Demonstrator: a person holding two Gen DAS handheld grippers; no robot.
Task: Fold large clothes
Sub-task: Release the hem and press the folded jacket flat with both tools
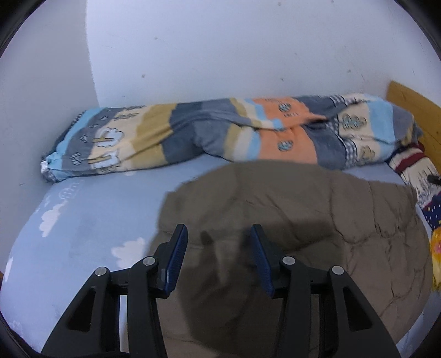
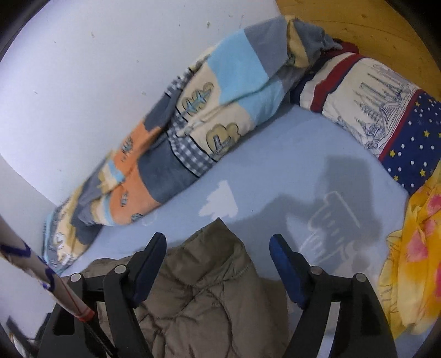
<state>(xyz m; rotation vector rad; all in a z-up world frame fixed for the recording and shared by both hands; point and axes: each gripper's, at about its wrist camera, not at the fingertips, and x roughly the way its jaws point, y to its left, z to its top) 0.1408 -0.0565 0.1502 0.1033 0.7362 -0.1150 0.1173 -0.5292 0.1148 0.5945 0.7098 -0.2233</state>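
A brown quilted jacket [image 1: 275, 198] lies spread on a light-blue bed sheet [image 1: 96, 209]. My left gripper [image 1: 217, 236] hovers over the jacket's near left part. Its blue-padded jaws stand apart and nothing is pinched between them. In the right wrist view a pointed corner of the jacket [image 2: 209, 275] lies between the fingers of my right gripper [image 2: 217, 239]. Those jaws are spread wide and the pads do not press on the fabric.
A rolled patchwork quilt [image 1: 193, 135] runs along the white wall at the back of the bed. A red-striped, star-patterned pillow [image 2: 372, 110] and a yellow floral cloth [image 2: 413, 247] lie by the wooden headboard [image 2: 358, 24]. A white pole with blue marks [image 2: 33, 264] crosses the lower left.
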